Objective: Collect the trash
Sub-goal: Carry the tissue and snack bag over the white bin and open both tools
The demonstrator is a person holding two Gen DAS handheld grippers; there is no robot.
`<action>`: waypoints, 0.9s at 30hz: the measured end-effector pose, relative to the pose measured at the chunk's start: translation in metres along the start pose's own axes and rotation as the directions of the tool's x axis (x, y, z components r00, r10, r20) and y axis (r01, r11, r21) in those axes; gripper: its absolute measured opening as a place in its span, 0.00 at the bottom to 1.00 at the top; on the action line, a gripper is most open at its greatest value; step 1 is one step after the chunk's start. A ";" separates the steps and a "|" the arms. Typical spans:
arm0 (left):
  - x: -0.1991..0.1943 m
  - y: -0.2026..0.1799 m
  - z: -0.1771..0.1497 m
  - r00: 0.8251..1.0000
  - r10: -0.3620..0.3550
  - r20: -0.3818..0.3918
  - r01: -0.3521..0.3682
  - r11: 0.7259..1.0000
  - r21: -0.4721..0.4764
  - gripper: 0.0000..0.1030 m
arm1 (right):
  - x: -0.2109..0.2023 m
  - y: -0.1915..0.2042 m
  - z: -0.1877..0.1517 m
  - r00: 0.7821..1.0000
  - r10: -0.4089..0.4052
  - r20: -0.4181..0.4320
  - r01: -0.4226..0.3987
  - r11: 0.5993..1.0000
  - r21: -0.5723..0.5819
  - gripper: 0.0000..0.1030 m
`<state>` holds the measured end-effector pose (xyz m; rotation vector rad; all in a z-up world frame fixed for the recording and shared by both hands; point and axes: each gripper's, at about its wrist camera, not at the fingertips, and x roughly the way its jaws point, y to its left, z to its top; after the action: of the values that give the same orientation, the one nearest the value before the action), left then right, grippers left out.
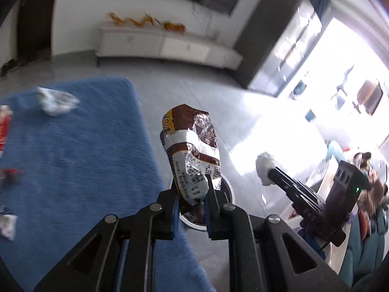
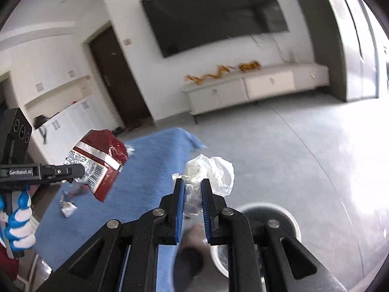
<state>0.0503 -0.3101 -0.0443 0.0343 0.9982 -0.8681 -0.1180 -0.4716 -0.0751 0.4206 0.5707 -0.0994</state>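
Left claw (image 1: 192, 194) is clamped on a crumpled brown and silver wrapper (image 1: 192, 150), which sticks straight up out of the pads and hangs right over the rim of a round white bin (image 1: 229, 189) on the floor. Right claw (image 2: 192, 187) is pinched tight on a wad of clear plastic (image 2: 214, 170), most of it bunched above the fingertips, and the same bin (image 2: 290, 221) sits just below and to the right of it in the right wrist view. Each claw shows up in the other's camera too: the right one off to the side with its white wad (image 1: 265, 170) at the tip, the left one with a gloved hand (image 2: 20, 221) in blue and white on the handle. Next to the bin is the counter (image 1: 80, 160) with a blue cloth over it, and a few scraps are on it: a white crumpled piece (image 1: 57, 102), a red bit (image 1: 4, 131) at the edge, and another small white piece (image 1: 8, 223). They're pretty blurry so I can't say what exactly. Further back there's grey floor (image 2: 279, 146), a low white cabinet (image 2: 255, 90) with some orange stuff (image 2: 223, 71) on top, and a dark TV (image 2: 214, 14) on the wall.
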 end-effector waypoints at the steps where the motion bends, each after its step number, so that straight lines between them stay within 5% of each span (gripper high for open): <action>1: 0.016 -0.008 -0.001 1.000 0.005 -0.024 -0.005 1.000 0.011 0.15 | 0.003 -0.010 -0.004 1.000 -0.009 -0.012 0.009 1.000 0.017 0.13; 10: 0.145 -0.048 -0.010 0.975 0.070 -0.213 -0.052 0.995 0.089 0.16 | 0.058 -0.090 -0.051 0.987 -0.035 -0.155 0.063 0.982 0.180 0.13; 18: 0.212 -0.056 -0.017 0.947 0.104 -0.303 -0.075 0.992 0.104 0.18 | 0.093 -0.134 -0.080 0.967 -0.048 -0.251 0.119 0.954 0.275 0.13; 23: 0.236 -0.050 -0.020 0.936 0.059 -0.348 -0.046 0.998 0.046 0.39 | 0.107 -0.148 -0.088 0.953 -0.060 -0.296 0.151 0.943 0.298 0.20; 27: 0.236 -0.042 -0.021 0.938 0.046 -0.343 -0.041 0.999 0.021 0.43 | 0.110 -0.151 -0.094 0.948 -0.069 -0.310 0.168 0.938 0.302 0.23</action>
<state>0.0656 -0.4764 -0.2174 0.2259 1.3133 -0.8442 -0.1044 -0.5673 -0.2598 0.7304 0.8819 -0.2534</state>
